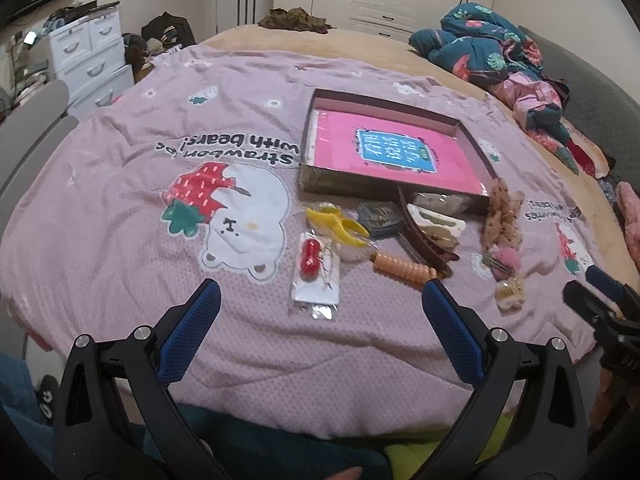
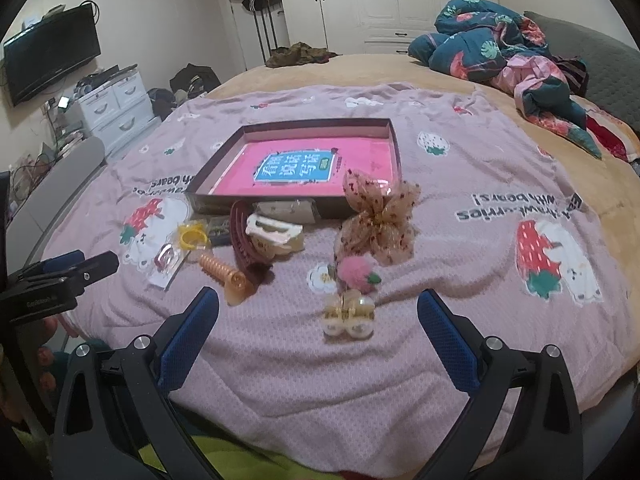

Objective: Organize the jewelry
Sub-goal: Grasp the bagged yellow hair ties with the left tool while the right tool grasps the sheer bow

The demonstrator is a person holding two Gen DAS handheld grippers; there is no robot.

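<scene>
A shallow dark box (image 1: 320, 184) with a pink book inside lies on the pink blanket; it also shows in the right wrist view (image 2: 394, 136). Hair accessories lie in front of it: a packaged red clip (image 1: 312, 258), a yellow clip (image 1: 338, 224), an orange spiral tie (image 1: 404, 270), a maroon claw clip (image 1: 420, 240), a dotted gauze bow (image 2: 378, 220), a pink pompom clip (image 2: 356, 272) and a pearl claw clip (image 2: 349, 316). My left gripper (image 1: 320, 292) is open over the packaged clip. My right gripper (image 2: 318, 300) is open around the pearl clip.
The blanket (image 1: 120, 200) covers a bed with a crumpled floral quilt (image 1: 492, 48) at the far right. White drawers (image 1: 88, 56) stand left of the bed. The right gripper's body (image 1: 600, 308) shows at the left view's right edge.
</scene>
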